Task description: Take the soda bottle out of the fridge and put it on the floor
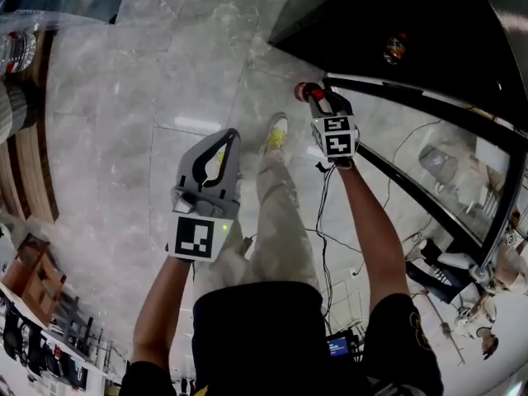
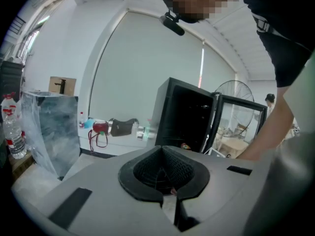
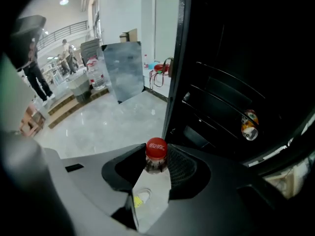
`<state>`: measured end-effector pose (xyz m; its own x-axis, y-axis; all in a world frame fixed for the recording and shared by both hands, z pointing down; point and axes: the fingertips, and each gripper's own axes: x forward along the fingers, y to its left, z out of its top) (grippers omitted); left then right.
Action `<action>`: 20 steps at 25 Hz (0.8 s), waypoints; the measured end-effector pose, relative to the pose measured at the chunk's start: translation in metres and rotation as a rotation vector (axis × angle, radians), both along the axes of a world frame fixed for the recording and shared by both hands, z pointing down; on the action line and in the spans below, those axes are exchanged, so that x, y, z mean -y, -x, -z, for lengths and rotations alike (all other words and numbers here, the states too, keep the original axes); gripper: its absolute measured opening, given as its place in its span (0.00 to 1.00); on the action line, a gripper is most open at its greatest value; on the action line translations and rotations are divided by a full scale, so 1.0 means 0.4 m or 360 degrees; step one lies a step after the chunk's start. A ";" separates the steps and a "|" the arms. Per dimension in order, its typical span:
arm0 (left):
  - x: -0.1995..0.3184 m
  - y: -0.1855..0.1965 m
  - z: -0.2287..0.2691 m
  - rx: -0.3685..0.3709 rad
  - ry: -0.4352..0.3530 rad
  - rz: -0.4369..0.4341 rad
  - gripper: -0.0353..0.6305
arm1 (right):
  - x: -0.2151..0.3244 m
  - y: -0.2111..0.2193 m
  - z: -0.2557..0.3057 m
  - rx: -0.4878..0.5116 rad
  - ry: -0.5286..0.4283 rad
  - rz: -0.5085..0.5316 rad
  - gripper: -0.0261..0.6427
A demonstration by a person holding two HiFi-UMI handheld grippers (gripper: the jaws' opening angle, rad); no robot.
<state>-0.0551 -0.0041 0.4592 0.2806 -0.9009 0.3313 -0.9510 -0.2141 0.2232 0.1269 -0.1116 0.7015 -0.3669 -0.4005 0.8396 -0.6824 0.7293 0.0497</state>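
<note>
Starting on the left: the left gripper [image 1: 224, 143] is closed up with nothing in it, just hanging out over the floor [image 1: 157, 73], so it's not part of this. Between the two grippers there's the person's leg and a yellowish shoe [image 1: 276, 133]. That shoe sits just to the left of the right gripper [image 1: 316, 97], so watch it. The right gripper is clamped on the neck of the soda bottle [image 3: 156, 151], red cap poking out above the pads, and the bottle is already outside the fridge [image 1: 388, 15]. I'd say the step here is setting it down. The body is hidden under the gripper, so I can't tell how straight it hangs. I'd get it plumb, lower until the base sits flat on the tile, and only then let go. For room, the fridge's front edge is right beside the gripper on its right, with the open glass door [image 1: 429, 147] further right. A cable [image 1: 323, 213] dangles behind it. The clear tile is ahead and to its left, so I'd aim there.
</note>
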 end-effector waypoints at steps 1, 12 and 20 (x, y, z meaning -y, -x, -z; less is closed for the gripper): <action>0.000 -0.005 -0.017 -0.0003 0.0011 -0.0013 0.08 | 0.003 -0.010 -0.015 0.0017 -0.0024 -0.0046 0.23; 0.014 -0.066 -0.247 0.0030 0.0126 -0.0110 0.08 | 0.021 -0.085 -0.306 0.0030 -0.0017 -0.0286 0.23; 0.004 -0.047 -0.432 0.0053 0.0257 -0.0122 0.08 | 0.019 -0.080 -0.578 -0.0044 0.0109 -0.0321 0.23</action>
<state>-0.0365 -0.0056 0.6321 0.3330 -0.8116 0.4800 -0.9406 -0.2505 0.2290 0.1590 -0.1191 0.9325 -0.2613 -0.4054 0.8760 -0.8139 0.5805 0.0258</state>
